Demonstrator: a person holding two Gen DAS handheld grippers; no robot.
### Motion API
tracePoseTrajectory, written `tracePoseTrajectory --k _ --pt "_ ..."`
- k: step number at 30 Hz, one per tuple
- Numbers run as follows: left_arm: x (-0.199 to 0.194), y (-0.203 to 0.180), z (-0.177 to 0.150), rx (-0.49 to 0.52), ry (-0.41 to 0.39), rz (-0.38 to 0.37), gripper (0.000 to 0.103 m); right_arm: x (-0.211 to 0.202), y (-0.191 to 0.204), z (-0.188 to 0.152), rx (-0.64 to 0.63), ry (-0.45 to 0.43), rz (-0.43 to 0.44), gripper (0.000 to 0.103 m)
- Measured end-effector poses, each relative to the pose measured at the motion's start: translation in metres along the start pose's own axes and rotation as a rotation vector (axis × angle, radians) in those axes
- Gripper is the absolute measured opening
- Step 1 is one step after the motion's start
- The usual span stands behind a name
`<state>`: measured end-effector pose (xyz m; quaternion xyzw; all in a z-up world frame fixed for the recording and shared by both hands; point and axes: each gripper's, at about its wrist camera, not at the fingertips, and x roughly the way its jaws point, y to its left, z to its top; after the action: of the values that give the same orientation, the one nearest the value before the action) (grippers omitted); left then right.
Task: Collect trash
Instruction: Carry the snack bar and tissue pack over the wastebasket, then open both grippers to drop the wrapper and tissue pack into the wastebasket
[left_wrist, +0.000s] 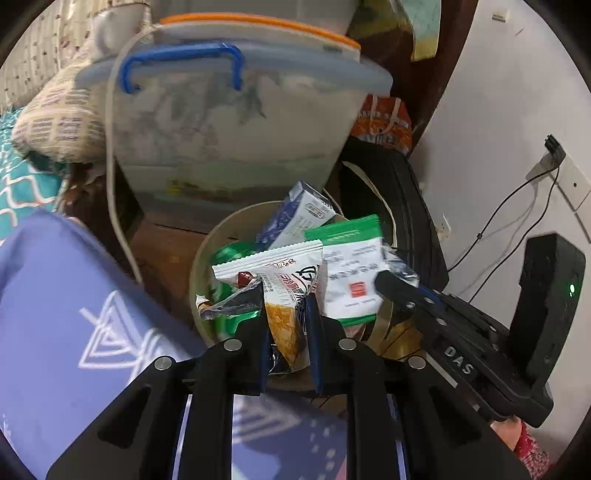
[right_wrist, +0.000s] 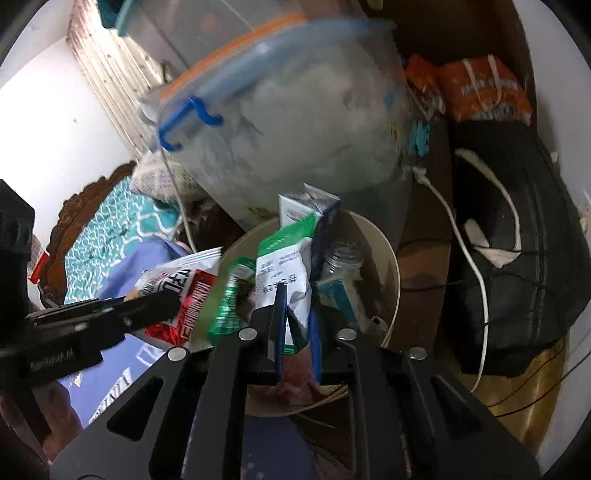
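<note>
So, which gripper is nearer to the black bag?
Right. The right gripper is over the bin, on the side beside the black bag; the left gripper is at the bin's far side.

Beige bin (left_wrist: 199, 266): wrappers inside.
White snack bag (left_wrist: 284, 288), black lettering, yellow-orange chip print, red on other face.
Green-and-white packet (left_wrist: 351, 266), small red mark.
Blue-and-white carton (left_wrist: 295, 218).
Clear storage box (left_wrist: 236, 129): pale-blue lid, blue clip; orange-rimmed lid above.
Lavender cloth (left_wrist: 74, 314), white line pattern.
Teal bedding (right_wrist: 107, 229), white lattice.
Orange bag (right_wrist: 480, 88), white print.
</note>
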<state>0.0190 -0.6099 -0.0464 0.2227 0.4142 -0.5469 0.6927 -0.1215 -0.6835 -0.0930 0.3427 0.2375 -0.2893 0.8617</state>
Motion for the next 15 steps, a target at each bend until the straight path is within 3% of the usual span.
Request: tracePoseTrajectory --k 2,4,5,6,8,15 --pt "0.014 -0.002 0.002 -0.003 0.019 0.014 0.040 0.014 -0.005 0.001 0.006 0.046 0.012 0.015" --pt "0.024 -0.004 0.002 -0.008 0.036 0.018 0.047 0.021 -0.009 0.001 0.024 0.072 0.025 0.024" --pt "0.025 -0.003 0.001 -0.012 0.040 0.012 0.048 0.021 -0.010 0.000 0.029 0.070 0.030 0.048" --pt "0.024 -0.003 0.000 -0.016 0.040 0.006 0.049 0.018 -0.011 -0.001 0.031 0.057 0.027 0.078" --pt "0.020 0.000 -0.003 -0.026 0.028 -0.005 0.058 0.006 -0.012 -0.004 0.031 -0.018 -0.015 0.082" --pt "-0.007 0.009 -0.010 -0.063 -0.010 -0.007 0.059 -0.019 -0.007 -0.013 0.029 -0.082 -0.010 0.077"
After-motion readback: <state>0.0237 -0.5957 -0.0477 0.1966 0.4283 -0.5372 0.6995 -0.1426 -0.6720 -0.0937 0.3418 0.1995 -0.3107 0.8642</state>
